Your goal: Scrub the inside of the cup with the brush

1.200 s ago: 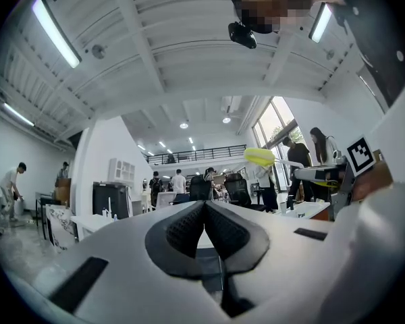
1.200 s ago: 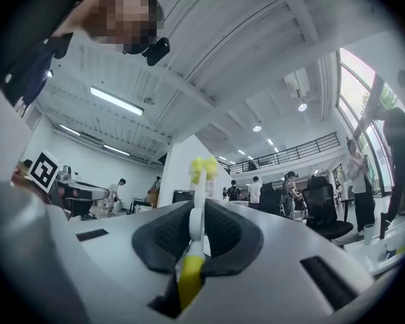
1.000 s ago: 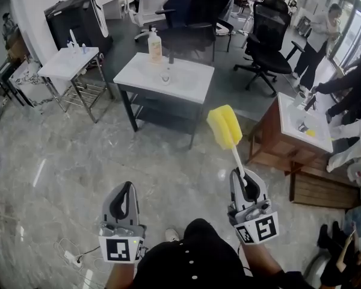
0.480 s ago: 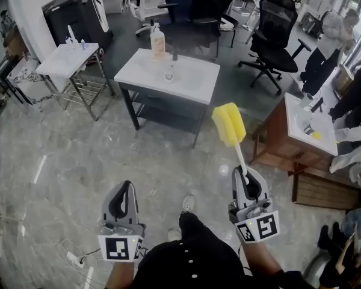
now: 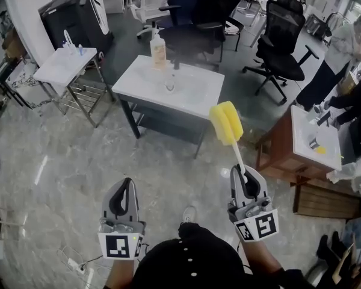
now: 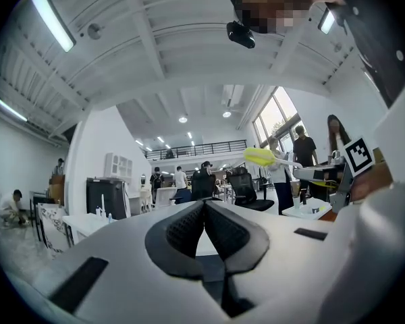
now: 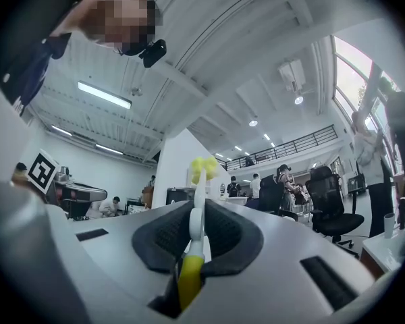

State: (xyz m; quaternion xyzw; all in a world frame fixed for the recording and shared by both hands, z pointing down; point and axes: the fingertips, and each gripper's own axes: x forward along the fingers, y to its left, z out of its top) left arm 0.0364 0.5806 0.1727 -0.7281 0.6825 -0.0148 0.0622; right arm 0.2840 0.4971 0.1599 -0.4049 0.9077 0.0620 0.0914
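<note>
The brush handle's end hides between fingers.

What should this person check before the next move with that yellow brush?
1. Brush gripped: ok, right gripper is shut on its handle.
2. Left gripper free: ok, jaws together, nothing between them.
3. Cup located: cannot tell, the small item on the white table is too small to name.
4. Within reach of that table: not ok, it stands well ahead.
5. Footing: not ok, a power strip lies on the floor near the feet.
</note>
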